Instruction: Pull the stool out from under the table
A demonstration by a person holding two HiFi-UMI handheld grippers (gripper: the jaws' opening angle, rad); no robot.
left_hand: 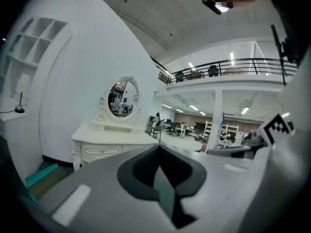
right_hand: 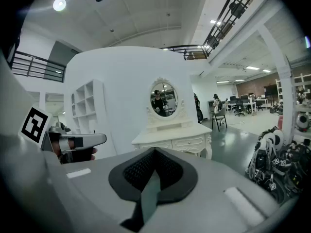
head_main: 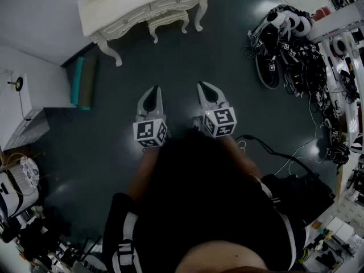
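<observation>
The white stool (head_main: 168, 19) stands tucked under the white dressing table (head_main: 136, 1) at the top of the head view. Both grippers hover over the dark floor well short of it, pointing toward it. My left gripper (head_main: 152, 91) is shut with nothing between its jaws, and so is my right gripper (head_main: 204, 86). In the left gripper view the closed jaws (left_hand: 158, 148) cover the space under the dressing table (left_hand: 114, 142). The right gripper view shows closed jaws (right_hand: 154, 151) below the dressing table (right_hand: 174, 140) and its oval mirror (right_hand: 163, 99). The stool is hidden in both gripper views.
A heap of headsets and cables (head_main: 290, 44) lies on the floor at right, and a black cable (head_main: 273, 152) trails near my right side. Teal and green rolled mats (head_main: 83, 81) lean by a white shelf unit (head_main: 28, 95) at left. Clutter lines the lower left.
</observation>
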